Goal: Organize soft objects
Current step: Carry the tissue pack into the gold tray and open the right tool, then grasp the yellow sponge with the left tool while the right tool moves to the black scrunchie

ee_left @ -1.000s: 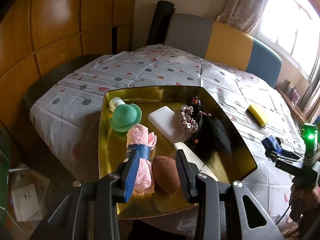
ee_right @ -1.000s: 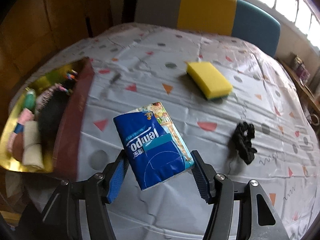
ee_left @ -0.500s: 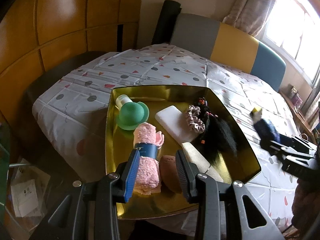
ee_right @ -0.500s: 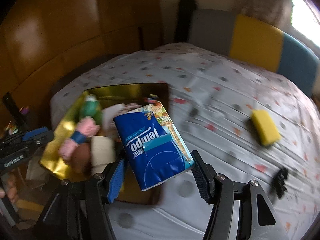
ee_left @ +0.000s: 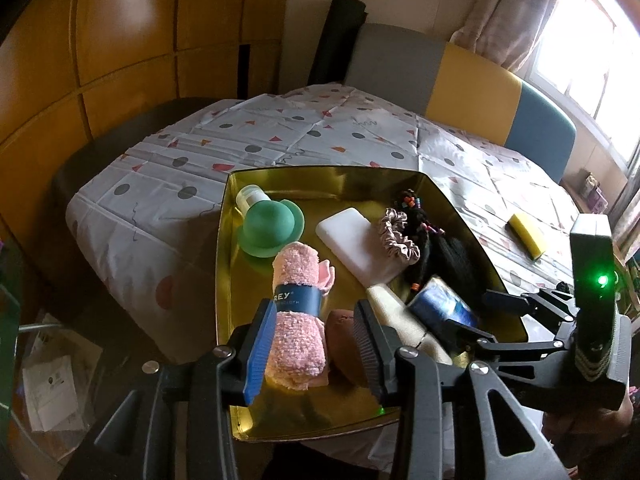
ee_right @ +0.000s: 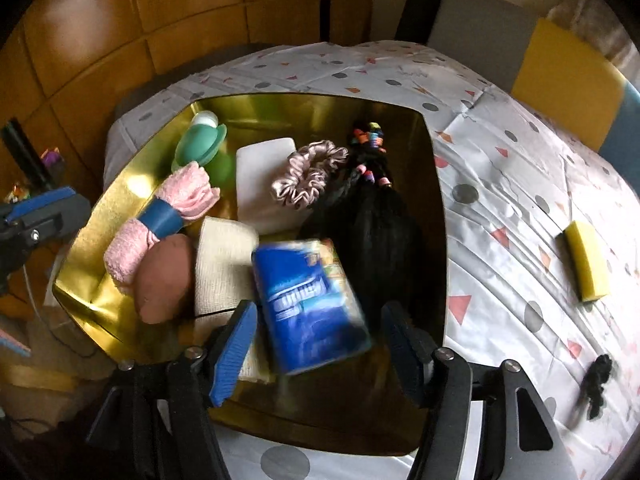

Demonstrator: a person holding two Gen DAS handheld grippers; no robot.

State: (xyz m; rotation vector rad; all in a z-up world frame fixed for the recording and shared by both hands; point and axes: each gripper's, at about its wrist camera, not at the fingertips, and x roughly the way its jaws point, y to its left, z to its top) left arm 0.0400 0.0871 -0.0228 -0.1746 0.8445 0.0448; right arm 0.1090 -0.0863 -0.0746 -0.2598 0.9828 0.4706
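A gold tray (ee_left: 280, 176) (ee_right: 436, 216) on the spotted tablecloth holds a pink rolled towel (ee_left: 298, 316) (ee_right: 160, 216), a brown sponge (ee_right: 162, 276), a cream cloth (ee_right: 222, 264), a white block (ee_left: 352, 240), a pink scrunchie (ee_right: 308, 176), a black hairpiece (ee_right: 376, 224) and a green bottle (ee_left: 272, 224). My right gripper (ee_right: 316, 344) is open over the tray; the blurred blue tissue pack (ee_right: 310, 304) (ee_left: 442, 306) lies loose between its fingers, apart from both pads. My left gripper (ee_left: 312, 348) is open and empty at the tray's near edge.
A yellow sponge (ee_right: 586, 264) (ee_left: 528, 234) and a black scrunchie (ee_right: 598, 384) lie on the tablecloth (ee_right: 520, 184) right of the tray. A grey, yellow and blue bench back (ee_left: 472, 80) stands behind the table. Papers (ee_left: 52, 384) lie on the floor at left.
My right gripper has carried the tissue pack from the table to over the tray and opened, letting the pack go. The left gripper has stayed open by the tray.
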